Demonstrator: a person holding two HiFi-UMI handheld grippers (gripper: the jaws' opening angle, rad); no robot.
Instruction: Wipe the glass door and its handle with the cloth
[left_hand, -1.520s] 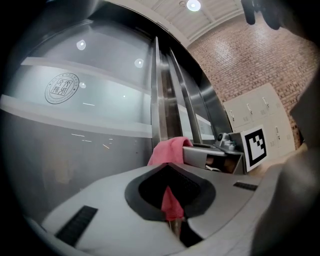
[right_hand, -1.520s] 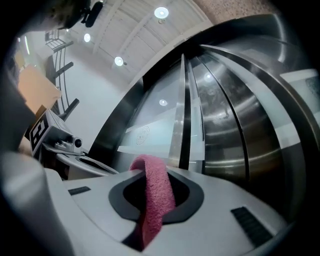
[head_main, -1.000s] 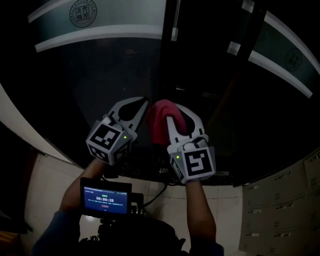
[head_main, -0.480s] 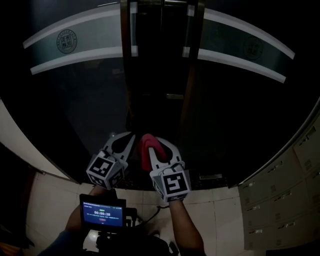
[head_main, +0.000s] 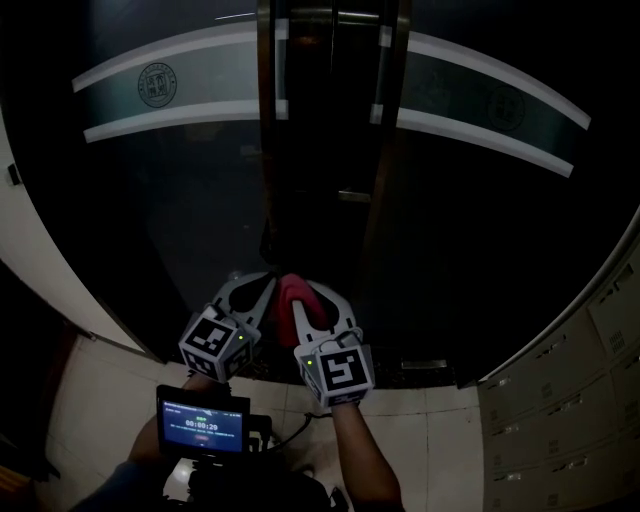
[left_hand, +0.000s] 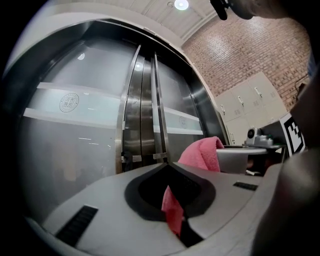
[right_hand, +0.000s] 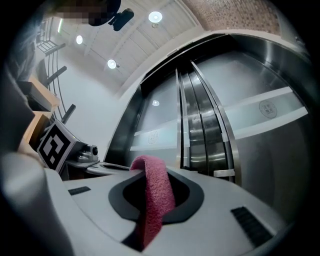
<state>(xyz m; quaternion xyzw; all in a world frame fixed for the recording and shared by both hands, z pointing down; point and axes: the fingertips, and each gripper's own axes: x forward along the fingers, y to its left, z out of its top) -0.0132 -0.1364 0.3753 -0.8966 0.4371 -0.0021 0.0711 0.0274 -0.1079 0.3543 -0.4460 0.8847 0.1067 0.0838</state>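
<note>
1. Pink cloth (head_main: 293, 297) sits lower centre, long axis up-frame toward the glass door (head_main: 180, 220) seam, looped over the right gripper (head_main: 315, 295), which is clamped on it.
2. Left gripper (head_main: 258, 283) is closed, pinching a cloth corner.
3. Since 0.5 s ago the grippers have barely shifted; the screen (head_main: 203, 420) timer went from 00:00:28 to 00:00:29.
4. Round seal (head_main: 157, 85) print is unreadable.

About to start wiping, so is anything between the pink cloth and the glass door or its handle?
Nothing visible. The cloth, pinched by the left gripper and right gripper, faces the glass door and its handle across open space.
</note>
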